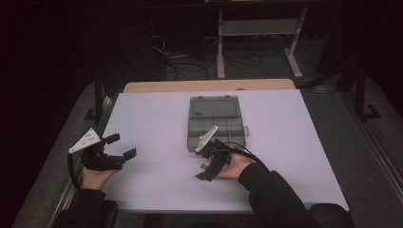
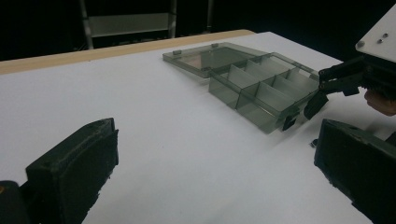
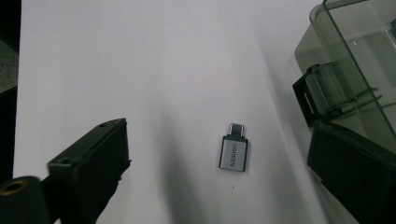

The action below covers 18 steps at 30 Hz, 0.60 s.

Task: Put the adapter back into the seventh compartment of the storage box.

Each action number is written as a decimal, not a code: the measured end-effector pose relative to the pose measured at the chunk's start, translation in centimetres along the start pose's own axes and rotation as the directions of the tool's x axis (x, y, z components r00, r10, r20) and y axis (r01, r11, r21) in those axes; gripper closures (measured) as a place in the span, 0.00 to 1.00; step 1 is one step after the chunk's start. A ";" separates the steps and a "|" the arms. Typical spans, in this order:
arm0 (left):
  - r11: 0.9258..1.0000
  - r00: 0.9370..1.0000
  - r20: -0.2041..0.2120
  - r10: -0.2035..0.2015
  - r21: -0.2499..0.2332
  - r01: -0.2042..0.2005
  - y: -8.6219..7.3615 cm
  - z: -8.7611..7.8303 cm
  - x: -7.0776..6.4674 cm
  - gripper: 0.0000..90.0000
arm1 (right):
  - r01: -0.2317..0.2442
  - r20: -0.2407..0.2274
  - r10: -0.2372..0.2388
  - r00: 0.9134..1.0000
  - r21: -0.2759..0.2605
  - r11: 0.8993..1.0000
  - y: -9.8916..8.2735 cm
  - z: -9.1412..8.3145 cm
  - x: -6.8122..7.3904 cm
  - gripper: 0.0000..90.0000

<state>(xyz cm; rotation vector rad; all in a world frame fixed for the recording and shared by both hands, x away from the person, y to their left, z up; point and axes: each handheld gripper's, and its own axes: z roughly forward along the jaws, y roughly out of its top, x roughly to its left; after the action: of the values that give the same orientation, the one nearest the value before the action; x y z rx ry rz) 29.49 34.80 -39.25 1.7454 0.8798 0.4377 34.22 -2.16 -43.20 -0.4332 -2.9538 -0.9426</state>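
The right hand-held gripper (image 3: 219, 163) hangs jaws apart, grasping nothing, over the small silver adapter (image 3: 233, 151) on the white worktop (image 3: 140, 70) – just near of the open compartment box (image 3: 355, 60) – seemingly poised to pick it up.

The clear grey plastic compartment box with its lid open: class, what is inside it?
The clear grey plastic compartment box shows only bare dividers in its visible compartments. The right gripper covers its near corner. The small silver adapter lies outside on the white table.
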 end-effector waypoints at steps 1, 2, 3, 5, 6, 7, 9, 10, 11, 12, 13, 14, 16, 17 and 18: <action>1.000 1.000 0.001 0.000 0.000 0.000 0.0 0.0 0.0 0.00 | -0.002 -0.001 0.002 1.000 -0.001 1.000 0.0 0.0 0.0 0.09; 1.000 1.000 0.001 0.000 0.000 0.000 0.0 0.0 0.0 0.00 | -0.002 -0.001 0.002 1.000 -0.001 1.000 0.0 0.0 0.0 0.09; 1.000 1.000 0.001 0.000 0.001 0.000 0.0 0.0 0.0 0.00 | -0.002 0.000 0.002 1.000 -0.001 1.000 0.0 0.0 -0.1 0.11; 1.000 1.000 0.000 0.000 0.000 0.000 0.0 0.0 0.0 0.00 | 0.004 0.009 -0.004 1.000 -0.001 1.000 0.0 0.1 -0.1 0.15; 1.000 1.000 0.000 0.000 0.000 0.000 0.0 0.0 0.0 0.00 | 0.005 0.013 -0.005 1.000 0.001 1.000 0.0 0.1 -0.1 0.16; 1.000 1.000 0.000 0.000 0.000 0.000 0.0 0.0 0.0 0.00 | 0.005 0.013 -0.005 1.000 0.001 1.000 0.0 0.1 -0.1 0.16; 1.000 1.000 0.001 0.000 0.000 0.000 0.0 0.0 0.0 0.00 | 0.009 0.021 -0.009 1.000 0.007 1.000 0.0 0.2 -0.1 0.18; 1.000 1.000 0.000 0.000 0.000 0.000 0.0 0.0 0.0 0.00 | 0.010 0.024 -0.010 1.000 0.006 1.000 0.0 0.2 -0.1 0.19; 1.000 1.000 0.001 0.000 0.000 0.000 0.0 0.0 0.0 0.00 | 0.010 0.026 -0.010 1.000 0.007 1.000 -0.1 0.2 -0.1 0.20; 1.000 1.000 0.001 0.000 0.000 0.000 0.0 0.0 0.0 0.00 | 0.010 0.026 -0.010 1.000 0.007 1.000 -0.1 0.2 -0.1 0.20; 1.000 1.000 0.001 0.000 0.000 0.000 0.0 0.0 0.0 0.00 | 0.018 0.034 -0.018 0.999 0.008 1.000 -0.1 0.3 -0.2 0.25; 1.000 1.000 0.000 0.000 0.000 0.000 0.0 0.0 0.0 0.00 | 0.015 0.035 -0.015 0.999 0.015 1.000 -0.1 0.3 -0.1 0.26; 1.000 1.000 0.001 0.000 0.000 0.000 0.0 0.0 0.0 0.00 | 0.015 0.036 -0.015 0.999 0.017 1.000 -0.2 0.4 -0.1 0.28; 1.000 1.000 0.001 0.000 0.000 0.000 0.0 0.0 0.0 0.00 | 0.015 0.036 -0.016 0.999 0.018 1.000 -0.2 0.4 -0.1 0.30; 1.000 1.000 0.001 0.000 0.000 0.000 0.0 0.0 0.0 0.00 | 0.017 0.036 -0.017 0.999 0.020 1.000 -0.2 0.4 -0.2 0.30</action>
<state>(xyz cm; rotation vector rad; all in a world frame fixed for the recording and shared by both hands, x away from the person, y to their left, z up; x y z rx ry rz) 29.48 34.78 -39.26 1.7456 0.8794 0.4372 34.36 -2.13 -43.67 -0.4302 -3.0014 -0.9161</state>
